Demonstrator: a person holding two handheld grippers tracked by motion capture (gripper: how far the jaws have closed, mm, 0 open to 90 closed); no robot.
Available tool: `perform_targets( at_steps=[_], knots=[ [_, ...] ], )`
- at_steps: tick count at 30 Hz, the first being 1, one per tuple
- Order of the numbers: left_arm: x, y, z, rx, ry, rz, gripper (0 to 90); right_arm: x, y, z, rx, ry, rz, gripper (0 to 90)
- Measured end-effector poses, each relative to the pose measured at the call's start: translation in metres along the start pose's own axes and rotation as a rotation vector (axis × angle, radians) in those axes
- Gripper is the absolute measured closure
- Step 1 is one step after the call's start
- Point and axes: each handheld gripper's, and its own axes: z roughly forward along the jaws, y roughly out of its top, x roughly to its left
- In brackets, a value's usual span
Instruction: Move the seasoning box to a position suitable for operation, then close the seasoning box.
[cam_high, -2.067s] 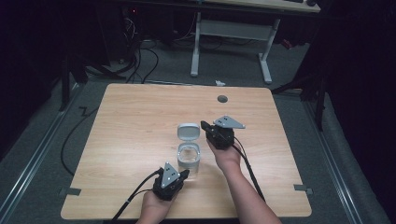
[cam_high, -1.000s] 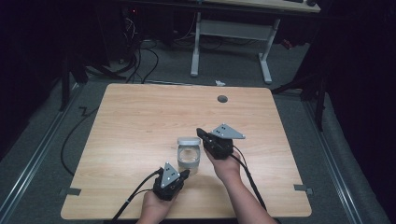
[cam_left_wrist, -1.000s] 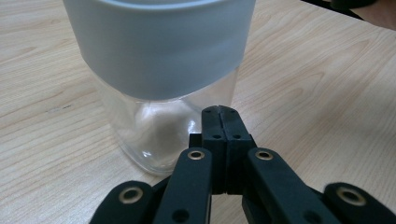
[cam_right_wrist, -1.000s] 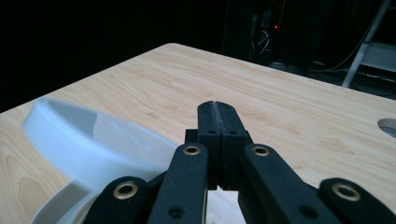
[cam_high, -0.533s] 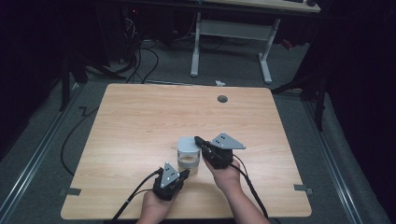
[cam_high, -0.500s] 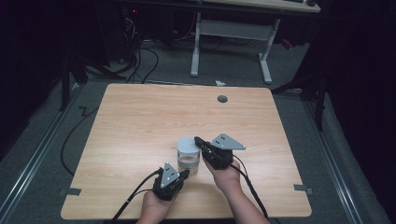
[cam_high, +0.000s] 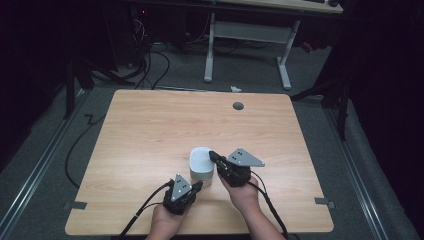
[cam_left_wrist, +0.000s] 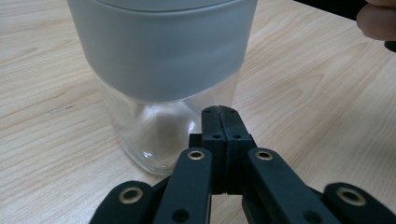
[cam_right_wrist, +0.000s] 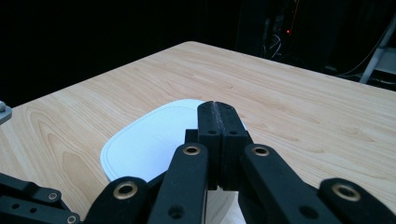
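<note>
Jar (cam_high: 202, 172): near the table's (cam_high: 150, 125) front edge, white lid (cam_right_wrist: 154, 137) now on it.
Right gripper (cam_high: 214, 155): jaws together, has lowered onto the lid; pressing comes next.
Left gripper (cam_high: 196, 186): jaws together, braces the glass.

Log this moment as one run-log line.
jar: upright on table | lid: on jar | left claw: shut, at jar base | right claw: shut, over lid

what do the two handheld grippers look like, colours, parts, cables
Both the left gripper and the right gripper are matte black, each topped by a grey three-cornered plate with small dots. Their jaws are flat black linkage bars with brass-ringed pivot holes. A black cable trails from each toward the person. The forearms are bare, with no sleeves.
</note>
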Motion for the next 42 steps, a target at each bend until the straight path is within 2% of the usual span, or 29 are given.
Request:
perform_targets(
  at_steps=[4,7,9,11,17,18,19,20,21,22,23,24,25,26,27,28,30,31,32,33,34,35,38,39,42],
  knots=[
    [0.001,0.003,-0.005,-0.004,0.003,0.01,90.0,-0.003,-0.001,-0.004,-0.002,-0.015,-0.004,90.0],
    [0.009,0.008,-0.014,0.0,0.017,0.026,90.0,-0.007,-0.002,-0.007,0.001,-0.024,-0.002,89.9],
    [0.021,0.013,-0.023,0.008,0.043,0.025,90.0,-0.014,-0.005,-0.01,0.004,-0.043,0.005,89.7],
    [0.023,0.015,-0.025,0.008,0.05,0.029,89.6,-0.018,-0.007,-0.012,0.01,-0.053,0.011,89.5],
    [0.058,0.03,-0.04,0.023,0.118,0.033,84.4,-0.032,-0.019,-0.021,0.036,-0.096,0.038,87.2],
    [0.058,0.03,-0.04,0.023,0.118,0.033,83.5,-0.032,-0.019,-0.021,0.036,-0.096,0.038,87.2],
    [0.07,0.034,-0.044,0.032,0.154,0.011,81.7,-0.039,-0.026,-0.025,0.046,-0.112,0.05,86.3],
    [0.077,0.035,-0.046,0.036,0.17,0.002,79.8,-0.041,-0.028,-0.026,0.05,-0.12,0.06,85.6],
    [0.083,0.037,-0.048,0.039,0.183,-0.005,77.3,-0.044,-0.031,-0.028,0.054,-0.13,0.062,84.3],
    [0.083,0.037,-0.048,0.039,0.183,-0.005,75.7,-0.044,-0.031,-0.028,0.054,-0.13,0.062,84.3],
    [0.092,0.042,-0.054,0.027,0.209,0.011,73.6,-0.051,-0.04,-0.033,0.074,-0.158,0.077,79.6],
    [0.092,0.042,-0.054,0.027,0.209,0.011,70.4,-0.051,-0.04,-0.033,0.074,-0.158,0.077,79.6],
    [0.102,0.048,-0.058,0.006,0.255,0.039,65.5,-0.059,-0.048,-0.036,0.101,-0.191,0.074,71.8],
    [0.107,0.051,-0.06,-0.008,0.276,0.04,62.2,-0.062,-0.051,-0.038,0.117,-0.207,0.071,67.6],
    [0.107,0.051,-0.06,-0.008,0.276,0.04,60.1,-0.062,-0.051,-0.038,0.117,-0.207,0.071,67.6],
    [0.117,0.056,-0.064,-0.025,0.308,0.035,57.8,-0.073,-0.06,-0.044,0.158,-0.25,0.071,58.6],
    [0.126,0.06,-0.067,-0.05,0.342,0.024,54.8,-0.082,-0.068,-0.053,0.165,-0.282,0.083,53.5],
    [0.126,0.06,-0.067,-0.05,0.342,0.024,53.7,-0.082,-0.068,-0.053,0.165,-0.282,0.083,53.5],
    [0.13,0.06,-0.069,-0.055,0.354,0.018,52.9,-0.096,-0.078,-0.067,0.163,-0.304,0.115,49.6],
    [0.135,0.061,-0.07,-0.058,0.376,0.022,52.0,-0.101,-0.082,-0.074,0.163,-0.317,0.134,48.2],
    [0.135,0.061,-0.07,-0.058,0.376,0.022,51.3,-0.101,-0.082,-0.074,0.163,-0.317,0.134,48.2],
    [0.139,0.061,-0.072,-0.06,0.402,0.038,50.8,-0.112,-0.09,-0.089,0.157,-0.338,0.17,45.3],
    [0.142,0.062,-0.075,-0.073,0.418,0.041,50.0,-0.121,-0.098,-0.109,0.151,-0.37,0.211,40.7],
    [0.142,0.061,-0.075,-0.071,0.42,0.046,49.8,-0.122,-0.102,-0.117,0.137,-0.384,0.214,39.6],
    [0.138,0.058,-0.075,-0.066,0.418,0.059,48.8,-0.12,-0.11,-0.127,0.114,-0.402,0.223,37.9]
  ],
)
